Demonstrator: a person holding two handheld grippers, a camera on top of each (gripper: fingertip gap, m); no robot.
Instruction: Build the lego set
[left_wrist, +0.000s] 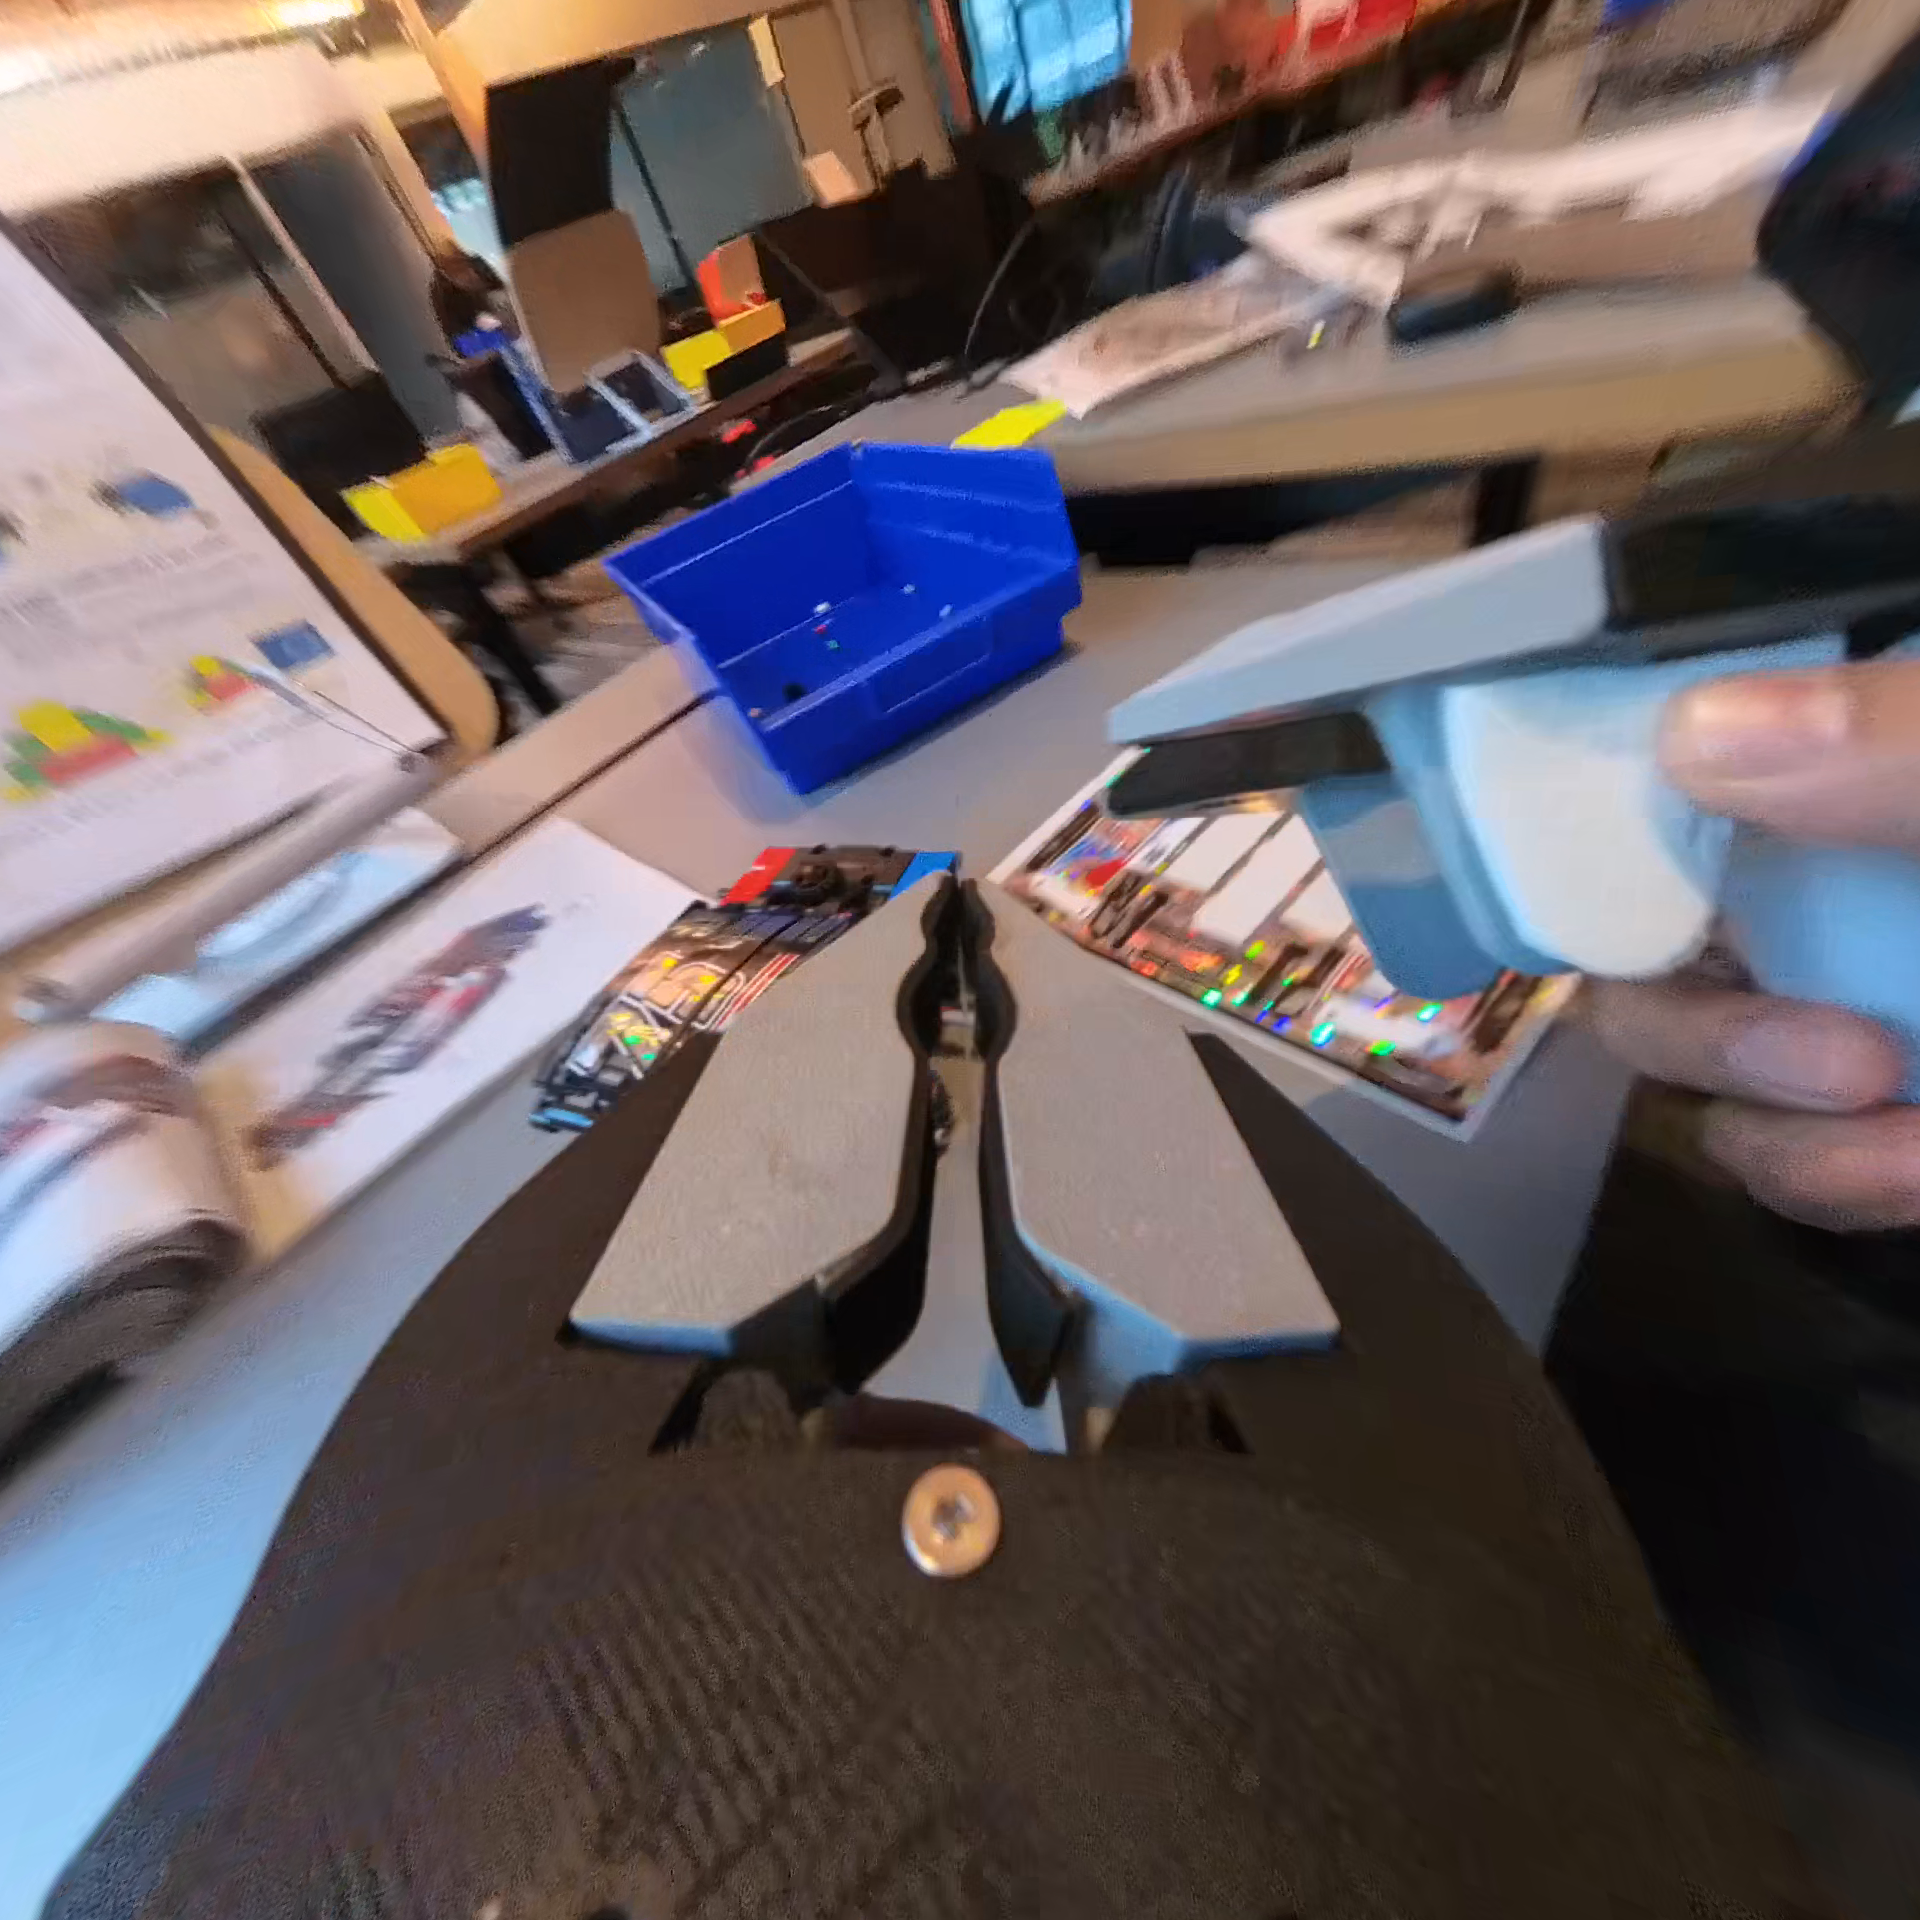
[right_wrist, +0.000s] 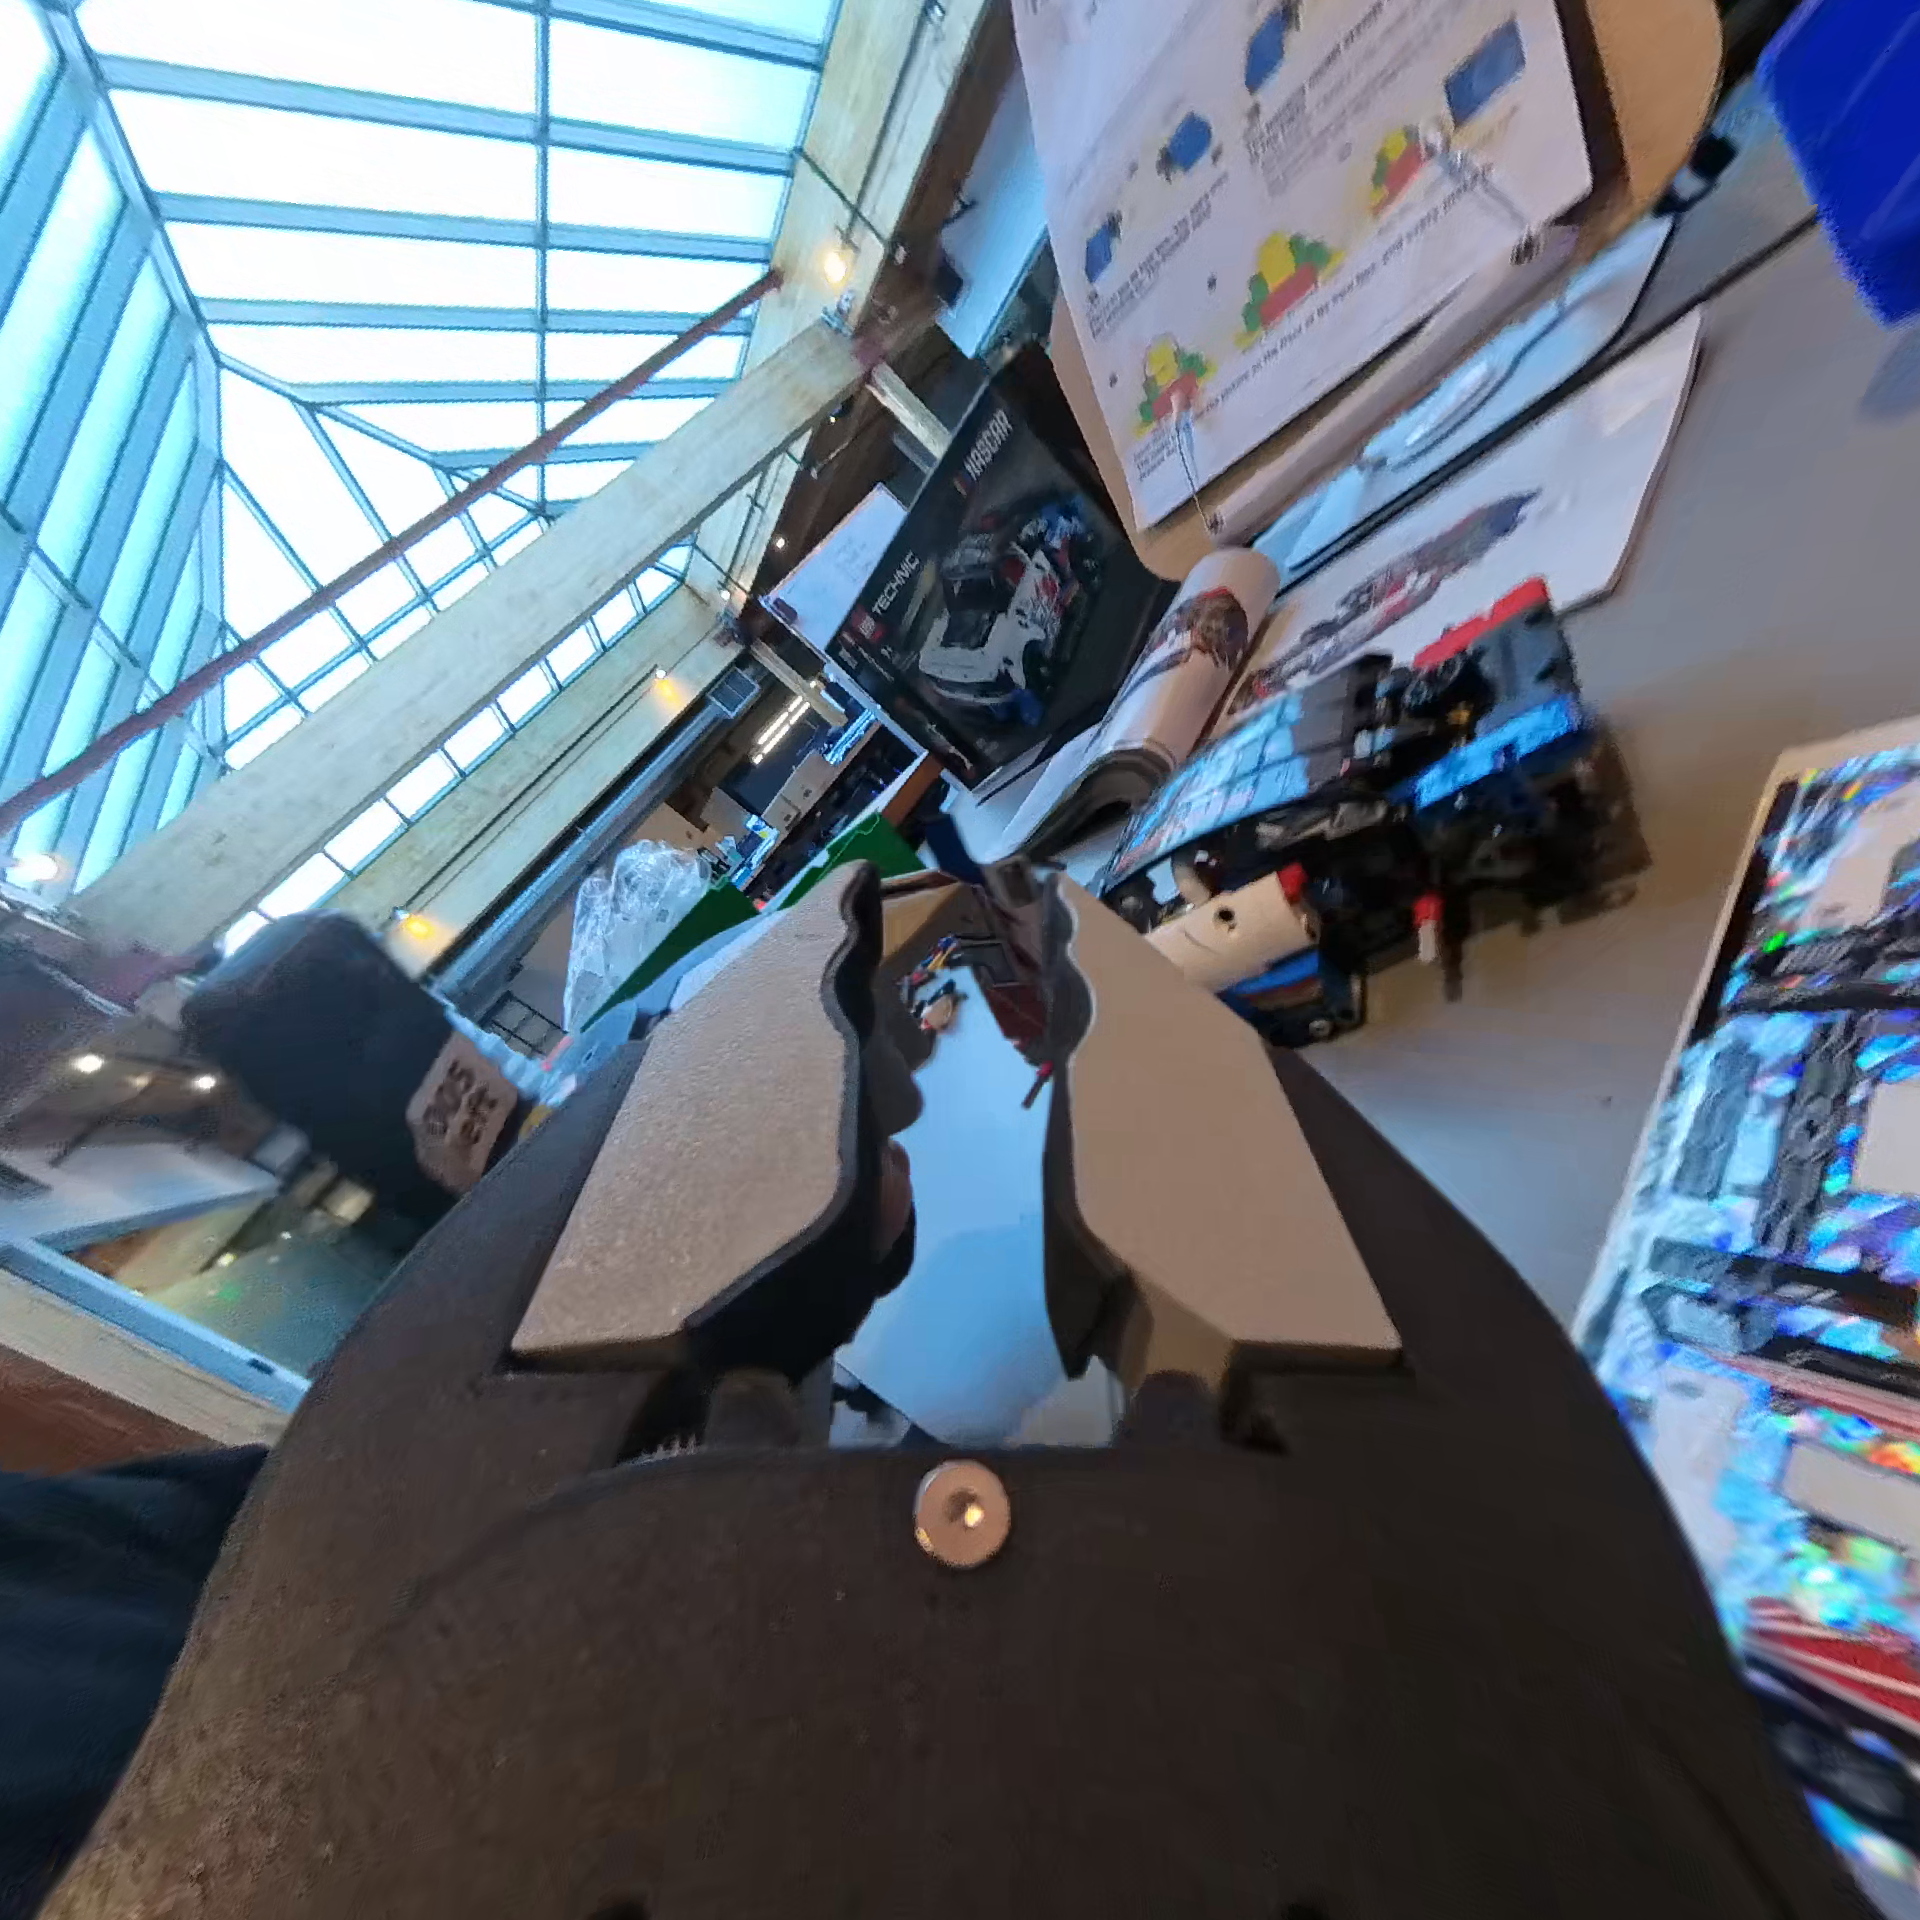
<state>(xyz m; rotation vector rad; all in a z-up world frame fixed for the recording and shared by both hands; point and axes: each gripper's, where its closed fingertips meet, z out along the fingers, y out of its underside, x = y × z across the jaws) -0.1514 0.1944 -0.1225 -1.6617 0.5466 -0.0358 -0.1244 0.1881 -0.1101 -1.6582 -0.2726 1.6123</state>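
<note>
The Lego car (left_wrist: 821, 883), black with red and blue parts, lies on the grey table (left_wrist: 914, 769) just beyond my left gripper (left_wrist: 958, 896), whose fingers are shut tip to tip. In the right wrist view the car (right_wrist: 1403, 790) lies on its side to the right of my right gripper (right_wrist: 956, 894). That gripper is open. A thin dark-red strip (right_wrist: 1023, 966) lies against the inner face of its right-hand finger; the other finger stands clear of it. The right gripper (left_wrist: 1127, 758) also shows at the upper right of the left wrist view, held by a hand (left_wrist: 1787, 935) above a shiny sticker sheet (left_wrist: 1247, 956).
A blue bin (left_wrist: 873, 613) with a few small parts stands behind the car. An open instruction booklet (left_wrist: 436, 997) lies at the left, under a propped poster board (left_wrist: 156, 644). The set's box (right_wrist: 997, 623) stands farther back. The sticker sheet (right_wrist: 1818, 1039) lies right of the car. My left and right fingertips are right by each other.
</note>
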